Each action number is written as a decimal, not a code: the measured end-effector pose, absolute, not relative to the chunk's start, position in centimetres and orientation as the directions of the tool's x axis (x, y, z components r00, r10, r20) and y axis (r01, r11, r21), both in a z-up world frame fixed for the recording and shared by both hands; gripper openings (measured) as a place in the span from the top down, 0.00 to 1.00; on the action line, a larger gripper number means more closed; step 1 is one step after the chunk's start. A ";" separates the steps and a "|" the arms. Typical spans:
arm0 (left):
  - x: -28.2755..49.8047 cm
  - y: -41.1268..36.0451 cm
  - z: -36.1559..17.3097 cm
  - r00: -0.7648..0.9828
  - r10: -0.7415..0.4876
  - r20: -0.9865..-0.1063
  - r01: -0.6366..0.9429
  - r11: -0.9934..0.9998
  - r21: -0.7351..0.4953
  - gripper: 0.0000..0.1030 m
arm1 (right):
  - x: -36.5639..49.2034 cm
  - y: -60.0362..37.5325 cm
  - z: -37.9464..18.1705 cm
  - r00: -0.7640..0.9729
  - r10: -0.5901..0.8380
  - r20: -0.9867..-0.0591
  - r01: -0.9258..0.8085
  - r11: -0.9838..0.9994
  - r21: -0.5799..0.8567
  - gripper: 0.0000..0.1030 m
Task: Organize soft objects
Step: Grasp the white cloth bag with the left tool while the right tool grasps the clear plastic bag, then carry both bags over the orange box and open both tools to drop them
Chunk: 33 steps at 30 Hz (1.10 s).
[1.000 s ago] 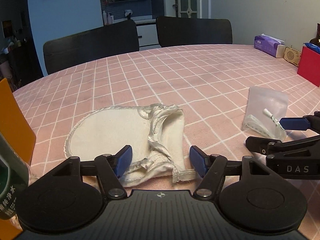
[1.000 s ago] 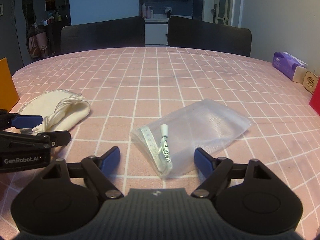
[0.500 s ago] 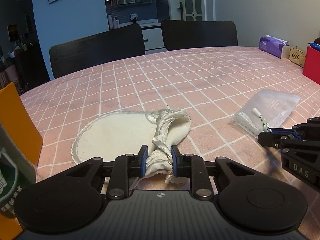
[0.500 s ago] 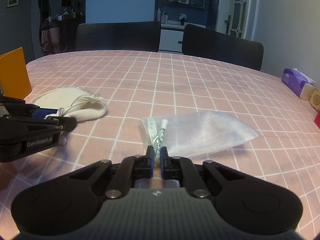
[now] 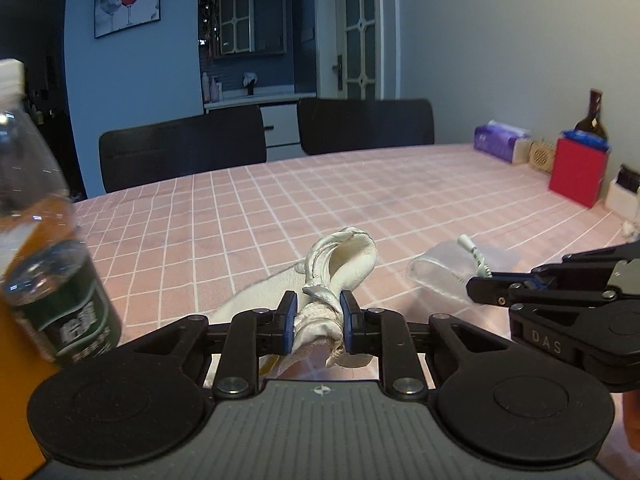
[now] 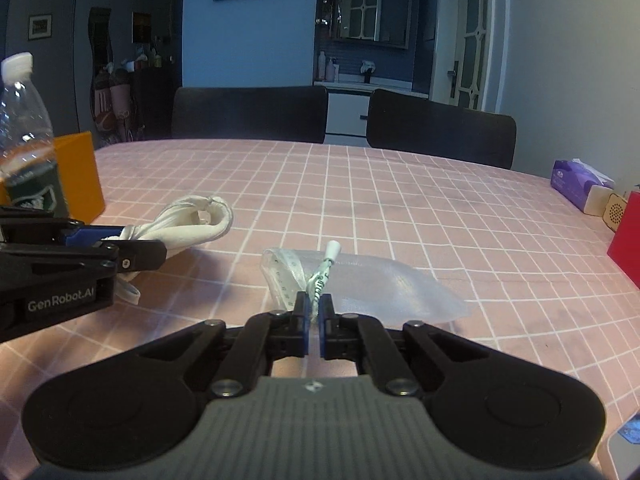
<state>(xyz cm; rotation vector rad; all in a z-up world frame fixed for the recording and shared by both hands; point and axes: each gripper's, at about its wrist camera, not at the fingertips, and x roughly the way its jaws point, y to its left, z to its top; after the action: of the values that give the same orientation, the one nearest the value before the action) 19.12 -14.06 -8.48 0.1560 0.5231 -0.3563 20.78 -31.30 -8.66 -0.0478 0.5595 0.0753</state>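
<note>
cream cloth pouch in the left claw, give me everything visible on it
The cream cloth pouch looks like soft off-white woven fabric with a shiny satin-like trim bunched at its mouth. The left claw is shut on that gathered end, lifting it into a rounded loop, while the flat body trails down behind the fingers onto the pink checked tablecloth. The right wrist view shows it crumpled and folded over, lying apart from the clear plastic bag.

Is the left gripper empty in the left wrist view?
No, the left gripper is closed on the bunched white cloth, which is pinched between its blue pads.
</note>
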 end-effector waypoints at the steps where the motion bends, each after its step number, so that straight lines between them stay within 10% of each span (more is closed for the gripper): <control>1: 18.6 -13.9 -8.1 0.807 -0.301 -0.508 0.374 0.926 0.045 0.76 | 20.3 -31.3 -8.3 0.848 0.062 -0.526 -0.086 0.996 -0.020 0.99; 33: 3.9 -4.4 2.8 0.902 -0.366 -0.227 0.375 0.927 -0.003 0.76 | 7.5 -24.7 3.9 0.864 0.407 -0.297 -0.432 0.902 -0.020 1.00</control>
<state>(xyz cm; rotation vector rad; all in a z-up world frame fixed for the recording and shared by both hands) 3.93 -4.41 2.85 0.0407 0.2273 -0.3830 7.49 -24.75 3.86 -0.0866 0.2923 0.4402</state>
